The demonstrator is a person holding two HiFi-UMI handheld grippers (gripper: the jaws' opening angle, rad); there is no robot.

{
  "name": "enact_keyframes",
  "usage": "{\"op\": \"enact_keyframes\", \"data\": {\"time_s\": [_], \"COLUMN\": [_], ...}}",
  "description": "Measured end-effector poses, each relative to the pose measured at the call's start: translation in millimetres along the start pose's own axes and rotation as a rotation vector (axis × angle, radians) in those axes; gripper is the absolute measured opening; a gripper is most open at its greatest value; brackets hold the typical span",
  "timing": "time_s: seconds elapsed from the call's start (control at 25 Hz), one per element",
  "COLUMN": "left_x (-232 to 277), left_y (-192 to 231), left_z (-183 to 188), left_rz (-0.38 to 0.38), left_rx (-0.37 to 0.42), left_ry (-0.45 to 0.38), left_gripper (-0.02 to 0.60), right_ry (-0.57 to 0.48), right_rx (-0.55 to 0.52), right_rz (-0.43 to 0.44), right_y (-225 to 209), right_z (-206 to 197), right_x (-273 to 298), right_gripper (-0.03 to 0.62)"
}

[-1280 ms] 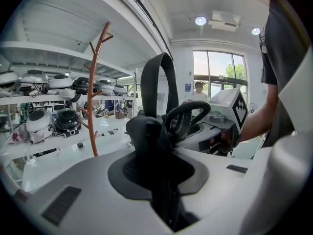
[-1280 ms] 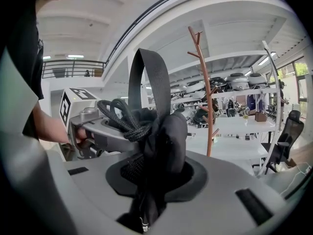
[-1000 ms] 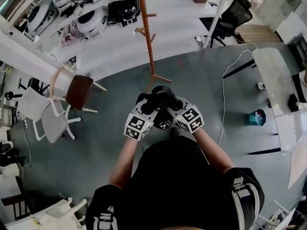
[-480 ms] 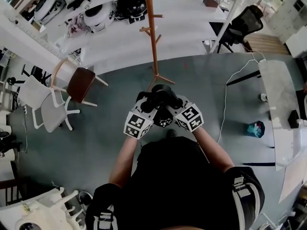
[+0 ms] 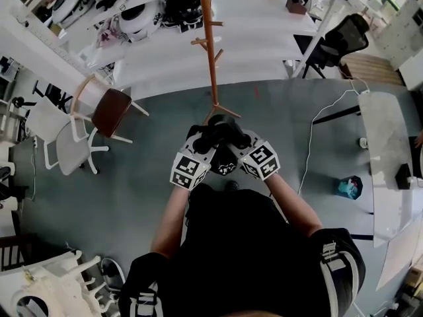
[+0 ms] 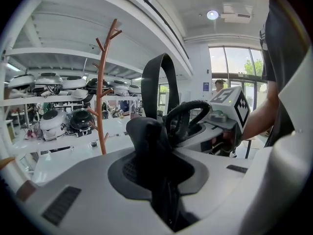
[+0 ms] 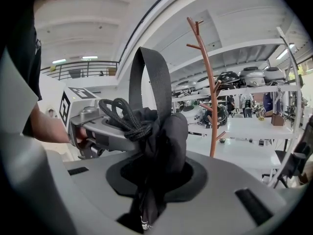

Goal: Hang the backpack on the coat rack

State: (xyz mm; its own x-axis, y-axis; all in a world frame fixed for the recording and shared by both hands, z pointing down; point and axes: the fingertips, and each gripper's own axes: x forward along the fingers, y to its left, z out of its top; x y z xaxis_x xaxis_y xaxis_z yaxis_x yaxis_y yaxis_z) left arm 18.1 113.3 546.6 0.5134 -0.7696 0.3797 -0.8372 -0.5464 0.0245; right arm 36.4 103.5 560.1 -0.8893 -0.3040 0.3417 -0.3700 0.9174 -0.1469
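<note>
1. Both forearms, left (image 5: pixel 173 220) and right (image 5: pixel 291 200), reach forward from the torso and converge, so the hands sit side by side in front of the body.
2. The left gripper (image 5: pixel 203 139) and right gripper (image 5: pixel 236 138) point forward and slightly downward, tips nearly touching and marker cubes angled outward.
3. The left gripper's jaws stand narrow, pinched on bunched black fabric of the backpack (image 5: pixel 223 158).
4. The right gripper's jaws are equally narrow, clamped on another fold of the same fabric.
5. A webbing loop (image 7: pixel 156 77) stands upright above the jaws, with a braided cord (image 7: pixel 122 116) coiled beside it.
6. The backpack hangs between the two grippers above the grey floor (image 5: pixel 132 190).
7. Just ahead stands the wooden coat rack (image 5: pixel 211 51), apart from the backpack.
8. To the left stands a brown-seated chair (image 5: pixel 109 114), with the helmet shelves (image 5: pixel 142 15) further off.
</note>
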Motion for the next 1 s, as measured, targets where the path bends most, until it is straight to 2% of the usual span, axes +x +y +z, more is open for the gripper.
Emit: {"op": "enact_keyframes", "data": {"time_s": [0.24, 0.64, 1.0], "left_x": [7, 30, 58], "left_y": [1, 19, 76], "left_z": [5, 14, 23], "left_rz": [0.003, -0.043, -0.075], "left_rx": [0.0, 0.02, 0.009], "left_ry": [0.002, 0.015, 0.026], "left_gripper": [0.089, 0.089, 0.09], "right_ry": [-0.002, -0.01, -0.006], "right_rx": [-0.009, 0.03, 0.053], "right_rz": [-0.004, -0.025, -0.066], "right_y": [-8, -33, -72], "right_z": [3, 8, 25], "right_x": [-2, 9, 55], "right_gripper": [0.103, 0.103, 0.103]}}
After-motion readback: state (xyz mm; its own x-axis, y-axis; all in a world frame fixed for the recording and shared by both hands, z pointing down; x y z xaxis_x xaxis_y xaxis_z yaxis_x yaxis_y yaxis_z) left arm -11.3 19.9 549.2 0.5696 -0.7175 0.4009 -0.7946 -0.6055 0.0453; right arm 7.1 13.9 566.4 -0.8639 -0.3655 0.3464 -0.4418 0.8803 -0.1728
